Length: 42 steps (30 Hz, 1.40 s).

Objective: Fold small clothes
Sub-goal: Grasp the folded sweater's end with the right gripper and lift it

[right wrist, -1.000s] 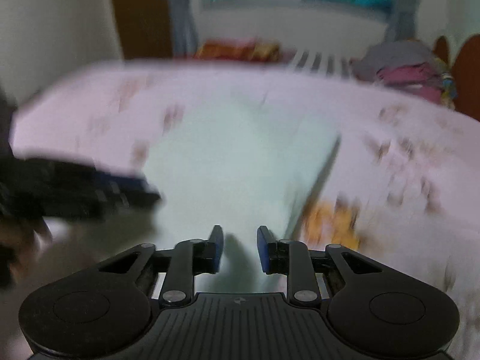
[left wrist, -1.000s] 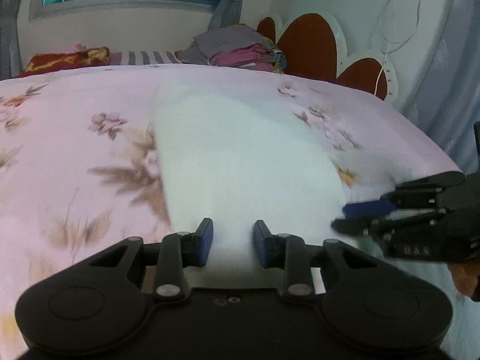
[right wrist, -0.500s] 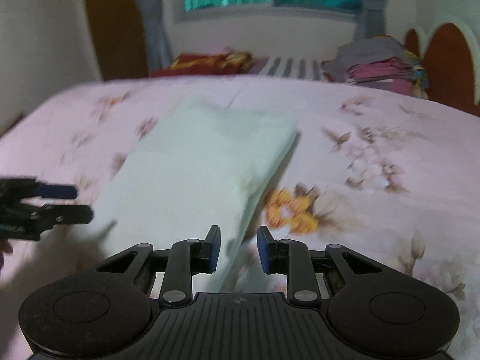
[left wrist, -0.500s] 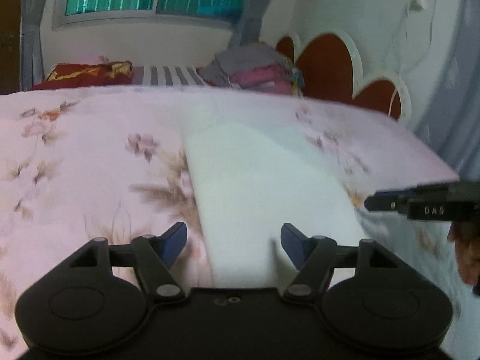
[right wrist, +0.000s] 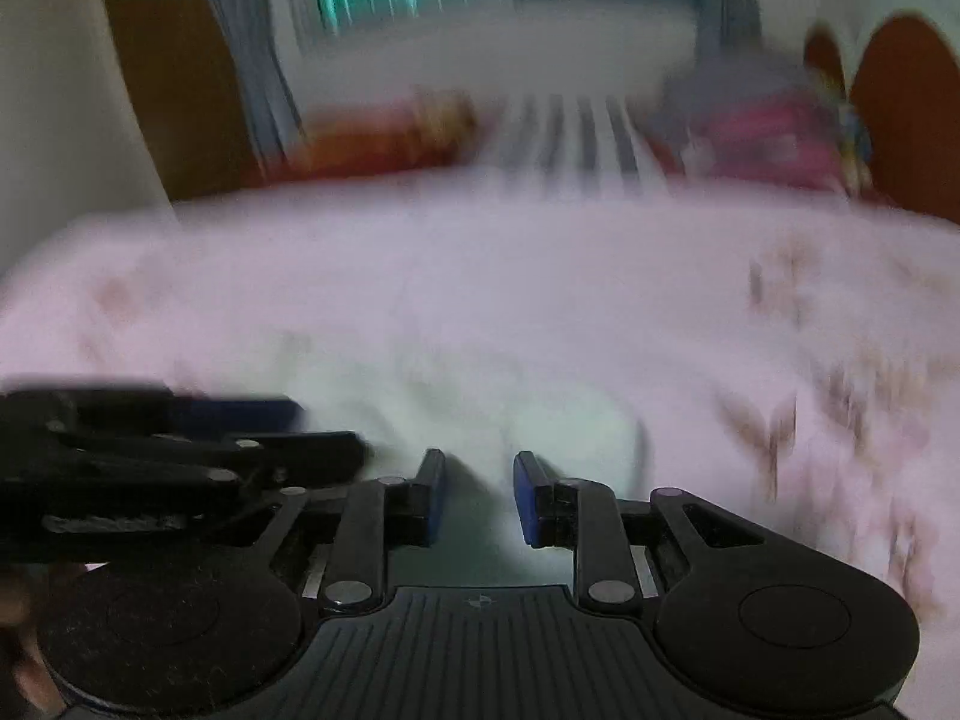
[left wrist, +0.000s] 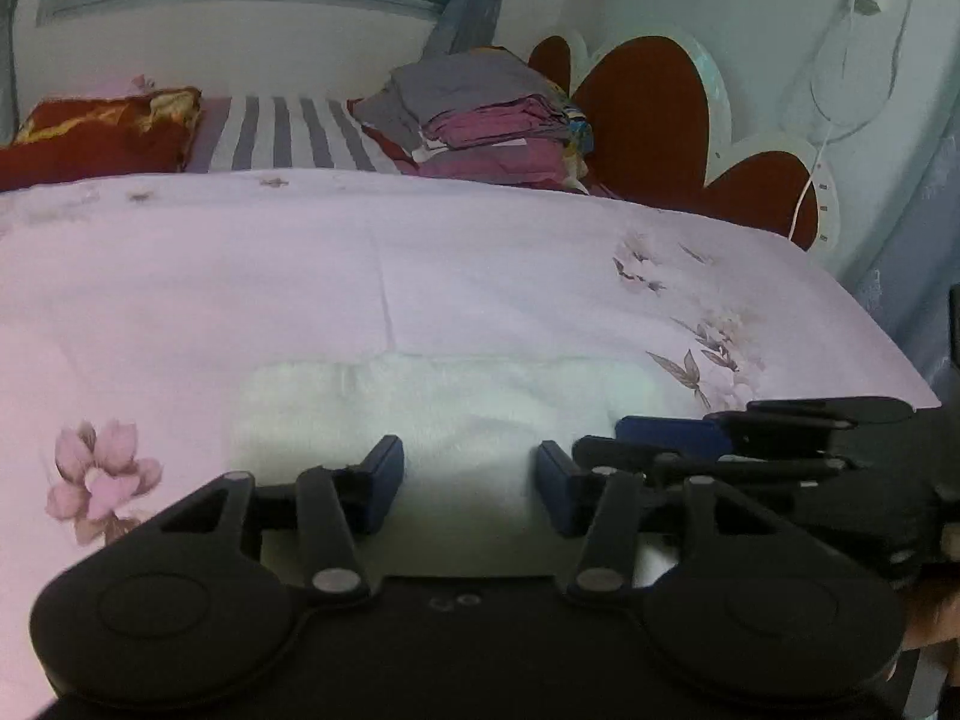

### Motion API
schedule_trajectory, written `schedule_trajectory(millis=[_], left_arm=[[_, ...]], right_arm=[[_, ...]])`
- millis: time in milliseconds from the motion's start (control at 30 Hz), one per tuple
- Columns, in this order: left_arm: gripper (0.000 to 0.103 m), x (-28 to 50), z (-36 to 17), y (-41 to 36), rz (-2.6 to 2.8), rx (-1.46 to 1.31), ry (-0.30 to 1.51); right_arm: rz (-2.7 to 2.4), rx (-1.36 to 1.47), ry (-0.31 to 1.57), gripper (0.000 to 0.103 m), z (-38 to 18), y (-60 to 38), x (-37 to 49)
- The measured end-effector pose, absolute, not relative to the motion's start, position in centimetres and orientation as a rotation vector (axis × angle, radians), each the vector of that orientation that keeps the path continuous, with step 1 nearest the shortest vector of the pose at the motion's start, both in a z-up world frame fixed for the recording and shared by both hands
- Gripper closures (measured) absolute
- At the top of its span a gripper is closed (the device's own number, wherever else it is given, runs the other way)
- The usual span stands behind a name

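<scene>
A white fluffy cloth [left wrist: 456,414] lies folded on the pink flowered bedspread [left wrist: 480,276]; it also shows, blurred, in the right wrist view [right wrist: 480,414]. My left gripper [left wrist: 468,480] is open, its jaws over the cloth's near part with nothing between them. My right gripper [right wrist: 479,495] is open by a narrow gap over the cloth's near edge, empty. Each gripper shows in the other's view: the right one [left wrist: 756,444] at the cloth's right end, the left one [right wrist: 180,450] at its left.
A stack of folded clothes [left wrist: 480,114] sits at the far side by the red heart-shaped headboard [left wrist: 654,120]. A red pillow [left wrist: 102,132] and a striped sheet [left wrist: 288,132] lie at the back. The bed's right edge [left wrist: 888,360] drops off.
The cloth, long before, now lies short and wide in front of me. Both grippers came down close to its near edge. The left jaws narrowed from wide open; the right view is blurred by motion.
</scene>
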<state>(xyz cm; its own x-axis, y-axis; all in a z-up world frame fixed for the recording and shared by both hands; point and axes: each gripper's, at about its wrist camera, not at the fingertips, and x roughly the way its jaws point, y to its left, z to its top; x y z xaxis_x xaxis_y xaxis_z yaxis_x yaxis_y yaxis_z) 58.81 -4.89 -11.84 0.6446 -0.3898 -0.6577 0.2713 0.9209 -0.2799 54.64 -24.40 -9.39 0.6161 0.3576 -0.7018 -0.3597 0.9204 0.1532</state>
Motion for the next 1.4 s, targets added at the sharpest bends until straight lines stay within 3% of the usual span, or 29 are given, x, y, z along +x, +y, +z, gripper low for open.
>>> schedule_trajectory(millis=[133, 200, 467, 500, 533, 567, 733, 933, 1100, 1400], left_arm=[[0.053, 57.0, -10.2, -5.0, -0.334, -0.116, 0.75], [0.027, 55.8, -9.6, -4.9, -0.278, -0.082, 0.713], [0.024, 54.6, -8.9, -5.5, -0.233, 0.007, 0.741], [0.02, 54.1, -8.5, -5.2, -0.23, 0.001, 0.733], [0.018, 53.5, -8.3, -5.0, -0.223, 0.005, 0.728], [0.015, 52.9, -8.1, -4.7, -0.215, 0.014, 0.727], [0.014, 50.9, -8.6, -3.3, -0.172, 0.029, 0.768], [0.017, 49.1, -9.1, -0.2, -0.187, -0.122, 0.81], [0.028, 49.4, -10.5, 2.3, -0.24, -0.379, 0.882], [0.027, 50.4, -12.6, 3.6, -0.279, -0.602, 0.931]], right_arm=[[0.404, -0.067, 0.783, 0.078, -8.6, -24.3, 54.0], [0.372, -0.03, 0.74, 0.078, -7.5, -25.2, 53.1], [0.331, -0.018, 0.779, 0.072, -7.3, -25.6, 51.9], [0.331, -0.005, 0.749, 0.06, -6.6, -26.2, 51.3], [0.332, 0.009, 0.717, 0.032, -6.0, -26.7, 50.5], [0.336, 0.033, 0.69, 0.026, -5.4, -27.5, 49.7], [0.369, 0.198, 0.757, 0.026, -5.2, -31.0, 48.3], [0.42, 0.669, 0.903, 0.028, -8.1, -36.4, 48.0], [0.454, 0.75, 0.949, 0.028, -9.2, -37.3, 48.2], [0.531, 0.82, 1.027, 0.028, -11.3, -36.9, 48.1]])
